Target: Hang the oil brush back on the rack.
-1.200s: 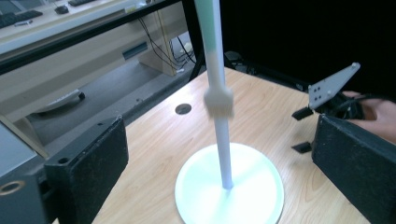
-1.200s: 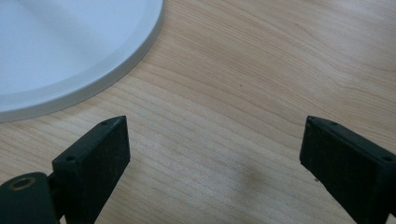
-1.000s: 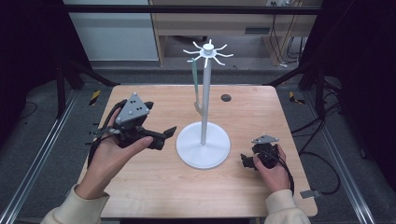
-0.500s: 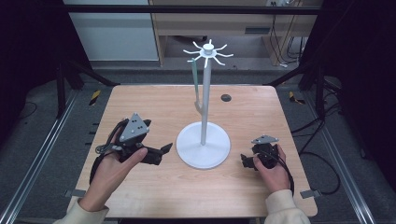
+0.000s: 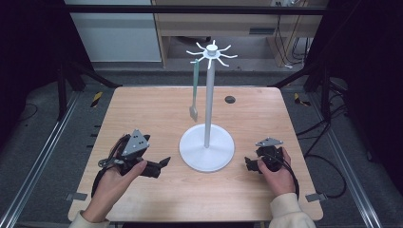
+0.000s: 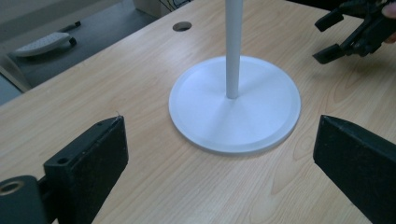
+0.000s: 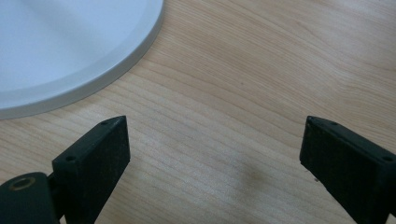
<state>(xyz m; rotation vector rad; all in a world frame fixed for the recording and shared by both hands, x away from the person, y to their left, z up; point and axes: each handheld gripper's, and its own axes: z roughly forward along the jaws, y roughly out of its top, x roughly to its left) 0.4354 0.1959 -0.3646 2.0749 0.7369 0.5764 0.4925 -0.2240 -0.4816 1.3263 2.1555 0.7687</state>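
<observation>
A white stand [image 5: 207, 142] with a round base, a tall pole and hooked arms at its top rises from the middle of the wooden table [image 5: 142, 109]. A pale green utensil [image 5: 194, 90] hangs from one hook, left of the pole. My left gripper [image 5: 161, 164] rests low on the table left of the base, open and empty, pointing at the base [image 6: 233, 109]. My right gripper [image 5: 248, 164] sits right of the base, open, over bare wood with nothing between its jaws [image 7: 215, 154]. The base edge [image 7: 70, 51] lies just ahead of it.
A small dark round hole [image 5: 230, 99] marks the table behind the stand. Metal frame rails run along both sides of the table. Cables lie on the floor at the right. The right gripper [image 6: 355, 32] appears far off in the left gripper view.
My left gripper has come down and back toward the person's side, from above the table's left part to resting low near the front left. The right gripper has stayed put.
</observation>
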